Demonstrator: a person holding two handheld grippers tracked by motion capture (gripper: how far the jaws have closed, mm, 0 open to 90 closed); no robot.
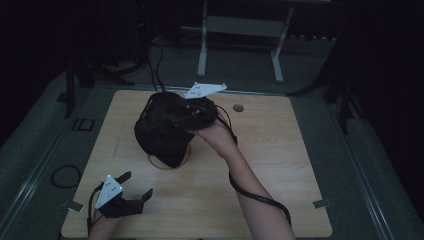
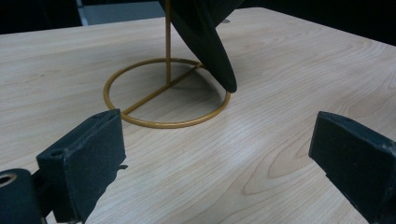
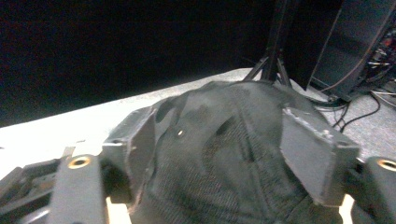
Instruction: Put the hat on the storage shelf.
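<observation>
Your right gripper point(image 1: 192, 114) sits at the top of the black cap point(image 1: 162, 131), its jaws spread wide on either side of the crown, with the fabric between them but not pinched. The cap hangs on the gold wire stand point(image 2: 167, 91) near the middle of the wooden table point(image 1: 280, 165). Your left gripper point(image 1: 134, 186) rests low at the table's near left corner, jaws wide apart and holding nothing.

Showing black, finely knit-textured fabric on the cap point(image 3: 233, 154); gleaming golden-yellow on the wire stand point(image 2: 163, 122); displaying pale blond wood grain across the table point(image 2: 280, 140); looking matte black on both gripper bodies, with white-grey plates on top.
</observation>
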